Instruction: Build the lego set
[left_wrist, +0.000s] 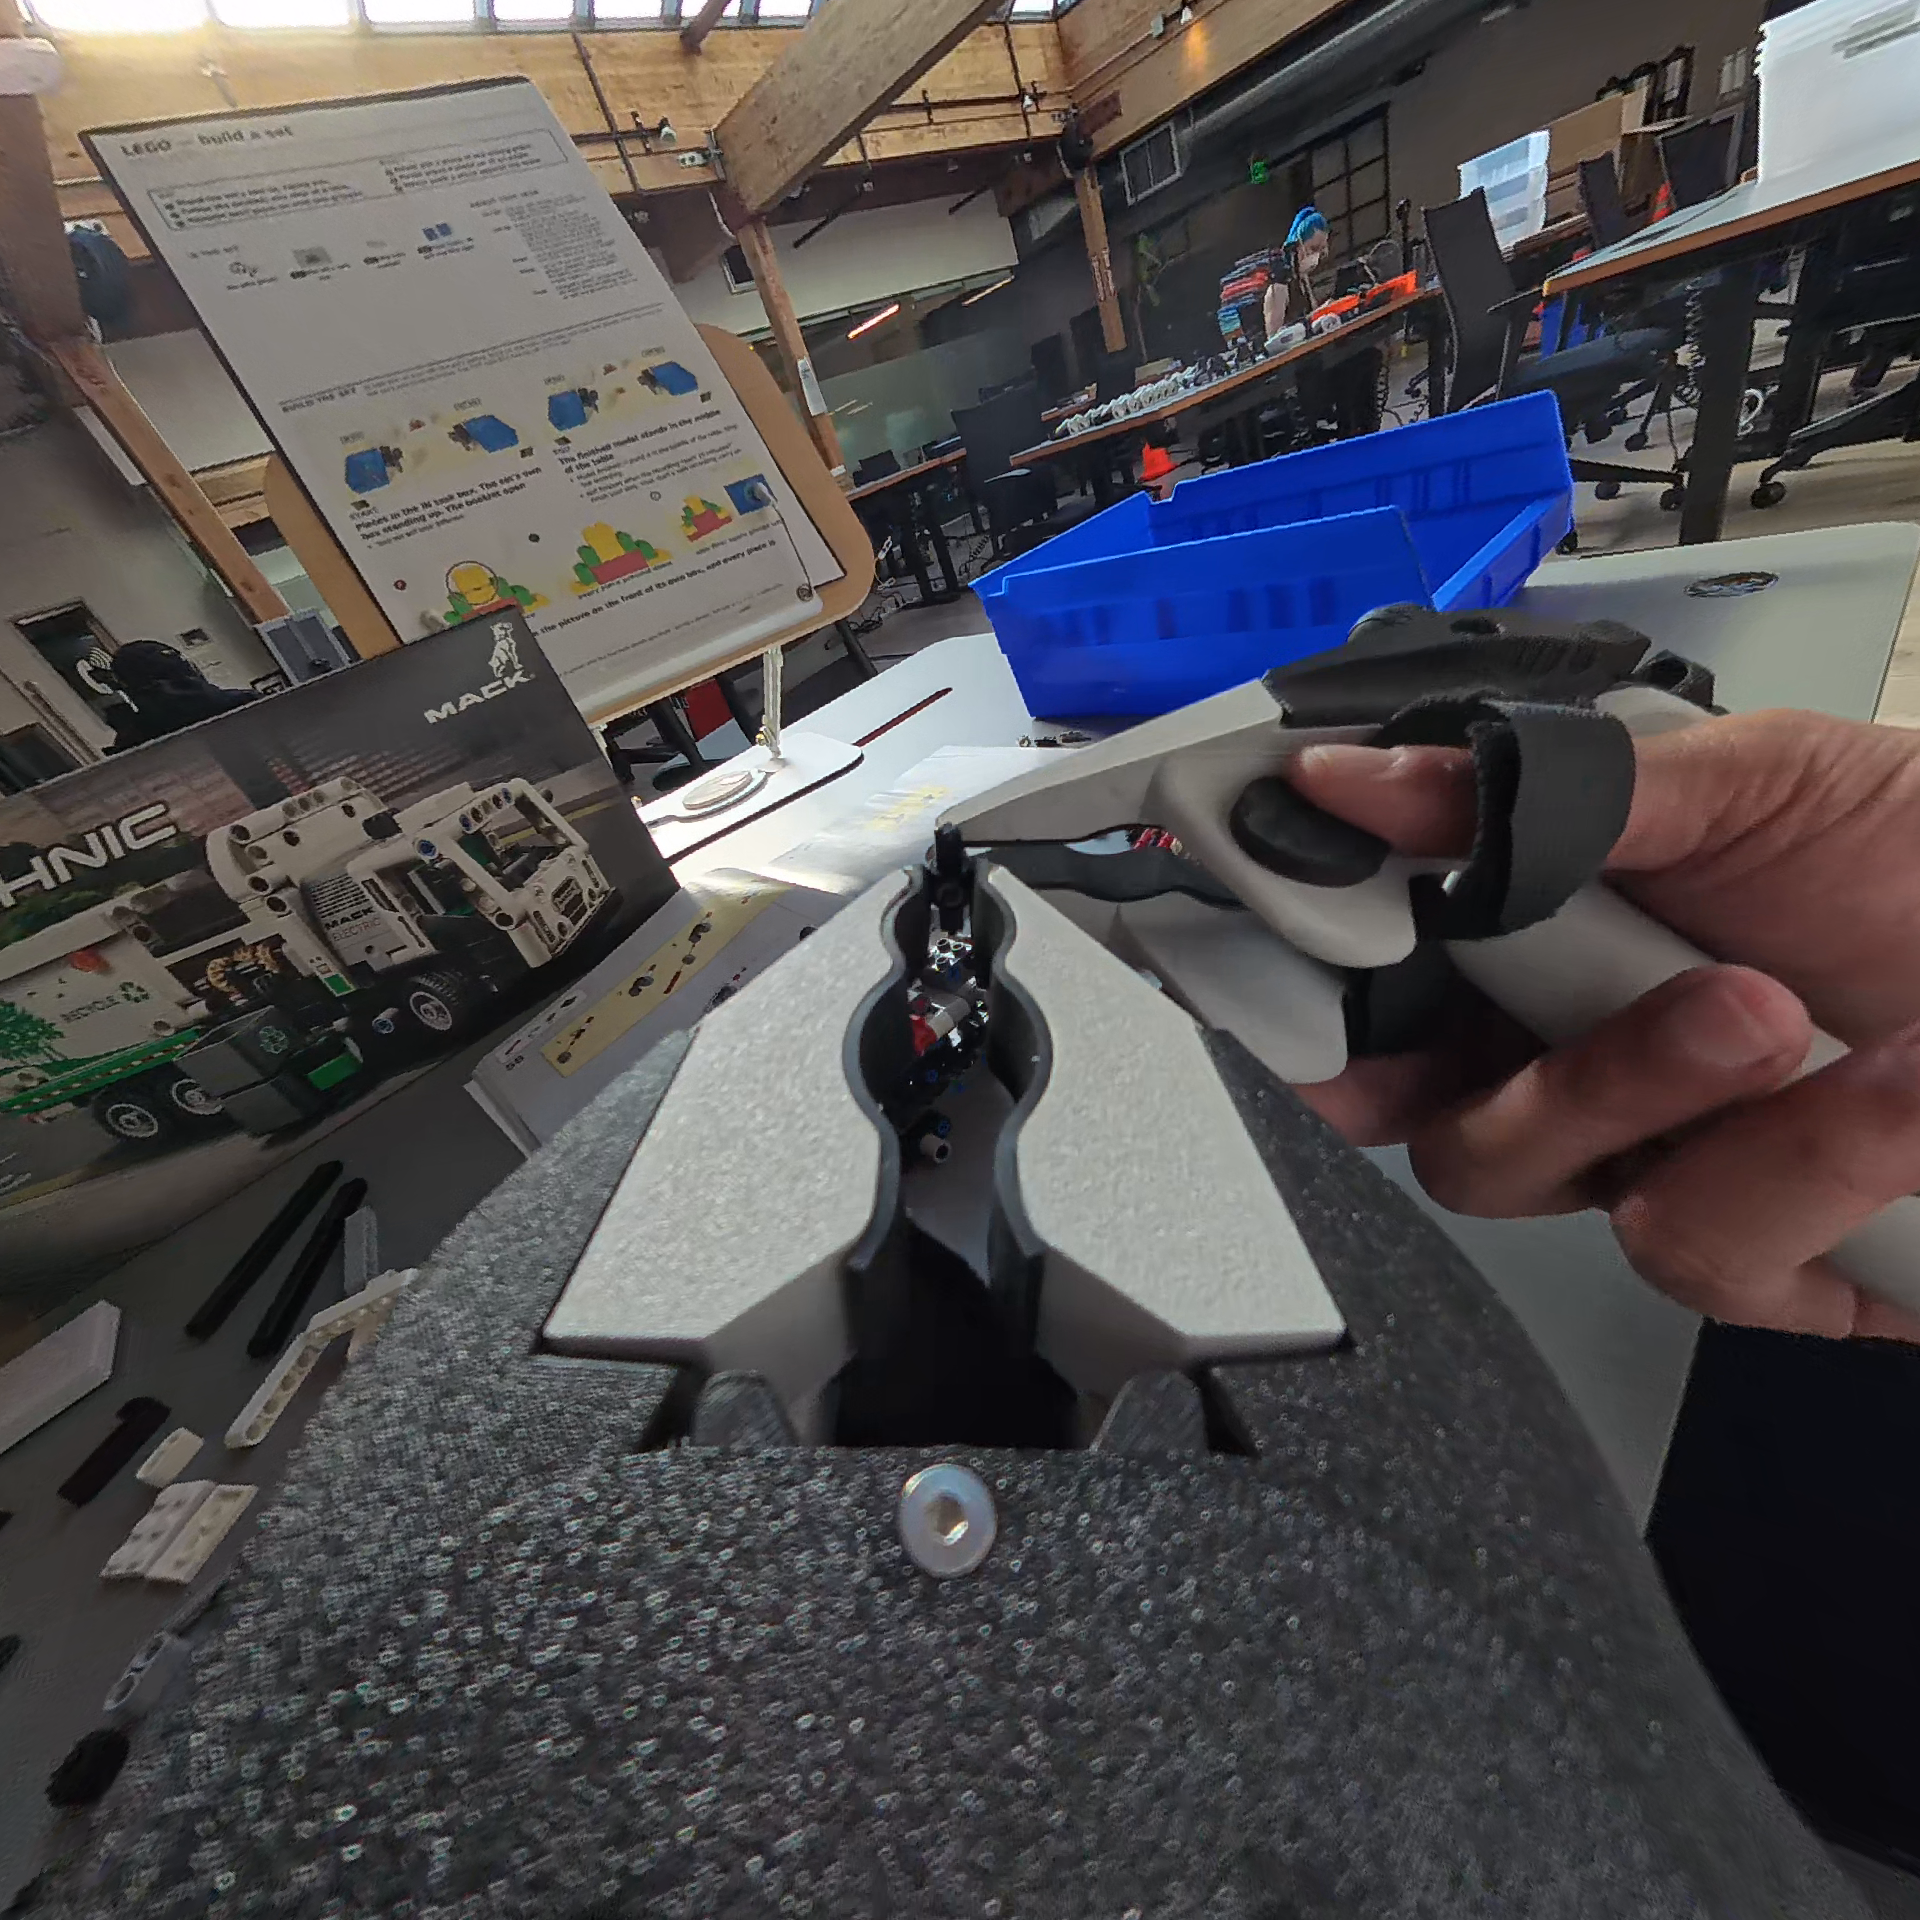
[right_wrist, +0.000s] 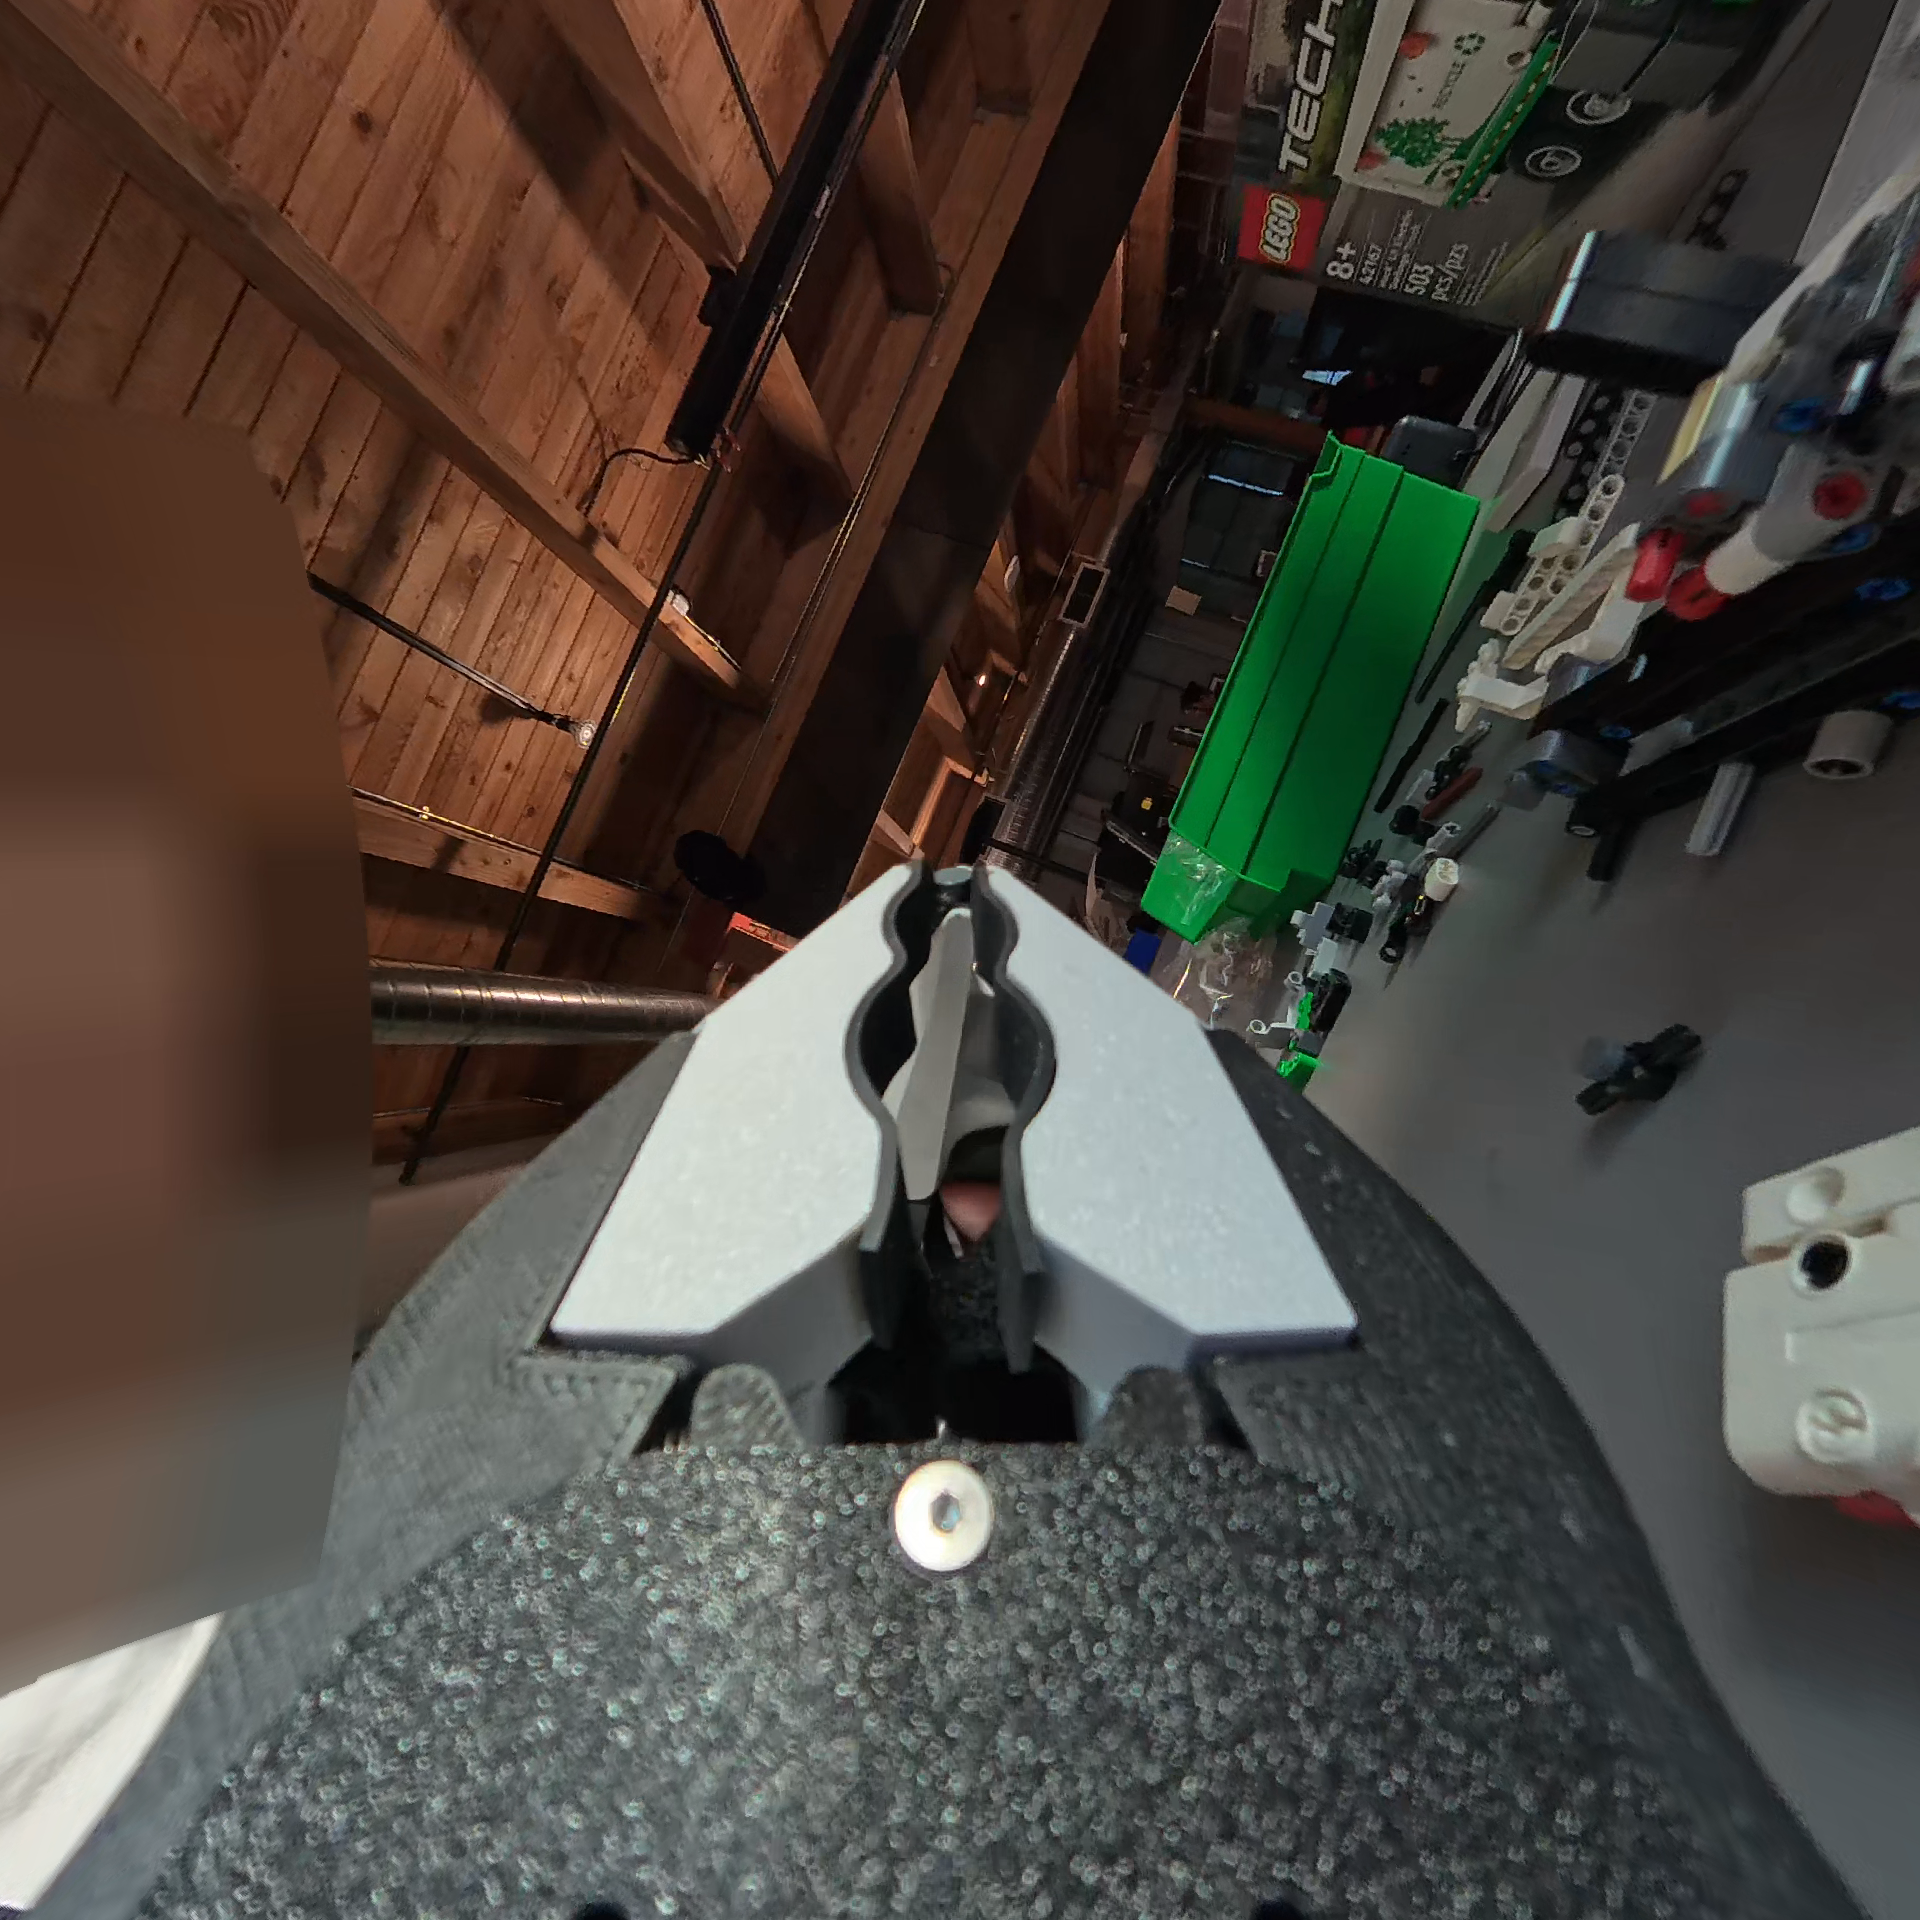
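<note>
Left wrist view: left tongs (left_wrist: 943, 896) drawn nearly together, clamped on a small black pin (left_wrist: 947, 868) standing up between the pads, above the table. Right tongs (left_wrist: 948, 831), in a hand (left_wrist: 1662, 987), come in from the right, also nearly together; tips at the pin's top end, seemingly nipping it. Below lies an open booklet (left_wrist: 623, 997). Partly built model (right_wrist: 1766, 520) beside; loose white and black parts (left_wrist: 208, 1455) lie unassembled. Set box (left_wrist: 312, 883), blue bin (left_wrist: 1299, 561), green bin (right_wrist: 1330, 675) beyond.
</note>
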